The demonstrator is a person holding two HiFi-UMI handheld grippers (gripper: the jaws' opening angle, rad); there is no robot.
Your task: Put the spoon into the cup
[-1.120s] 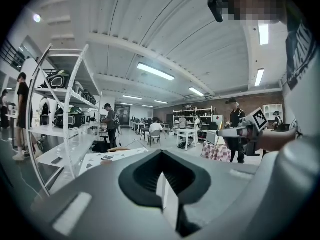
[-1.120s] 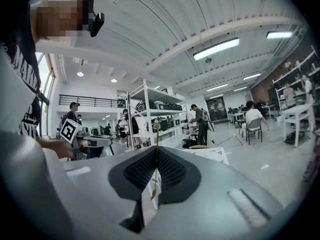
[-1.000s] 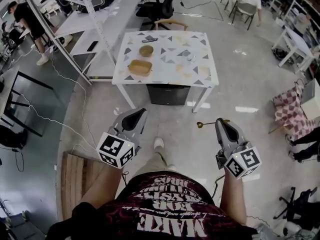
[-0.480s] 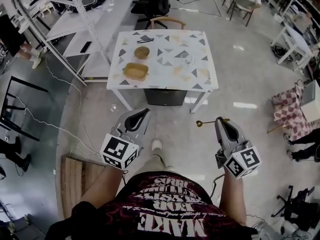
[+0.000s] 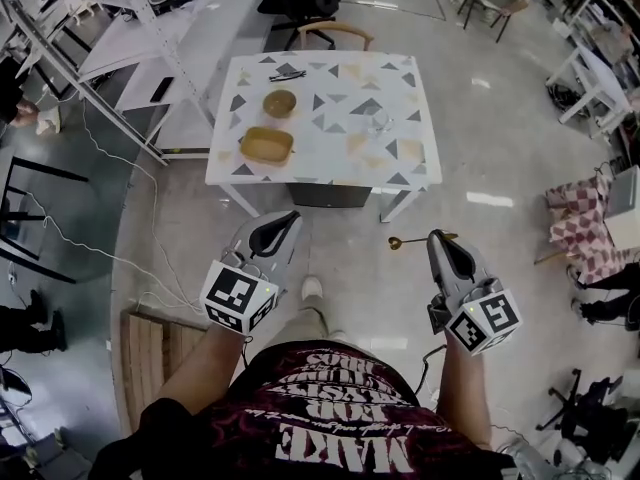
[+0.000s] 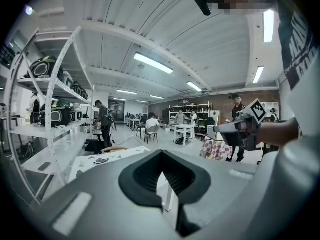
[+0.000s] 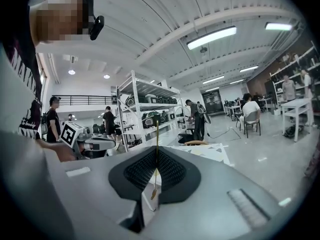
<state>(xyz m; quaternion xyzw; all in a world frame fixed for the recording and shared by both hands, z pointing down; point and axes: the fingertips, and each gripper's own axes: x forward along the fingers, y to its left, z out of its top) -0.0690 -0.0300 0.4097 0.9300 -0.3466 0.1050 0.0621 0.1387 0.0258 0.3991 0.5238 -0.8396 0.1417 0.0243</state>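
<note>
Ahead, tabletop: standing well beyond both grippers, across open floor; it is carrying the cup on its right half and a brown dish on its left.
Left hand-held gripper: hanging low at the person's left, pads pressing together on nothing; it is sitting farther from the cup than its partner.
Right hand-held gripper: hanging at the person's right, jaws squeezing together on the spoon's handle; this is the hand nearer the cup.
Cup: looking like clear glass, though too small to be sure; it is sitting on the tabletop, up and slightly left of the right hand-held gripper in the head view, well apart from it.
Spoon: riding in the right grip, not yet in the cup; its long axis is lying crosswise to the jaws, bowl end pointing toward the person's left; by my judgement it is needing carrying forward, then tipping bowl-down over the rim.
</note>
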